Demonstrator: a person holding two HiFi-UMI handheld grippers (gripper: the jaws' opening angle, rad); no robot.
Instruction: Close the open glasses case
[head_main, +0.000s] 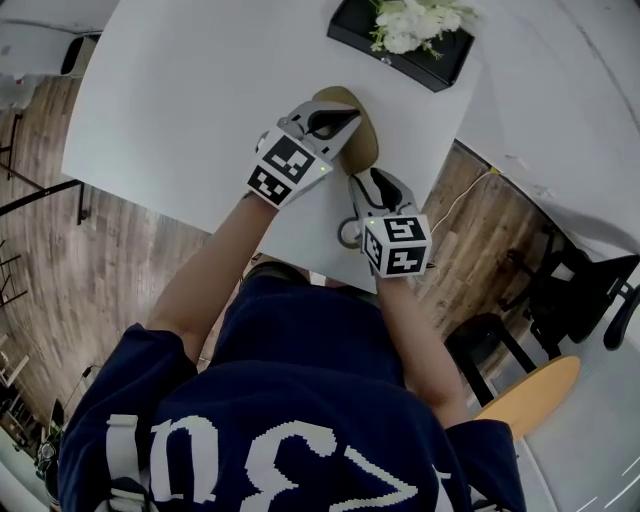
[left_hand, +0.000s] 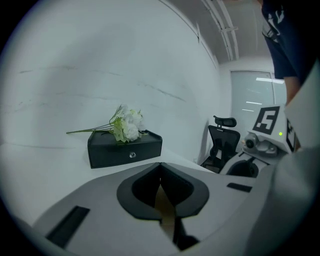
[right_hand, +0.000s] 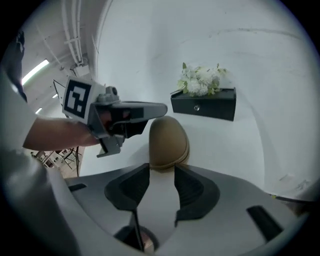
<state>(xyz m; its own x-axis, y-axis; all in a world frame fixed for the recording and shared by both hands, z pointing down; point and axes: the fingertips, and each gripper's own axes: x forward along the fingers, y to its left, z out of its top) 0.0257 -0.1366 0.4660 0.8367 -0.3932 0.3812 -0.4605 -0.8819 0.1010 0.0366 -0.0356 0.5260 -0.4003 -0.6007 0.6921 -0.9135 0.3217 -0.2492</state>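
A tan glasses case (head_main: 364, 148) lies on the white table (head_main: 180, 120), its lid down on the base with a seam round it (right_hand: 168, 142). My left gripper (head_main: 340, 120) hovers over the case's far end with its pads together; only a tan sliver of case (left_hand: 162, 202) shows behind them. In the right gripper view the left gripper (right_hand: 150, 110) points across just above the case top. My right gripper (right_hand: 161, 170) stands open at the case's near end, which sits just past its fingertips, with bare table between the pads.
A black box topped with white flowers (head_main: 400, 45) stands at the table's far edge, beyond the case. The table's near edge runs just behind my right gripper (head_main: 375, 185). A black office chair (head_main: 570, 290) and a wooden stool (head_main: 530, 395) stand on the floor to the right.
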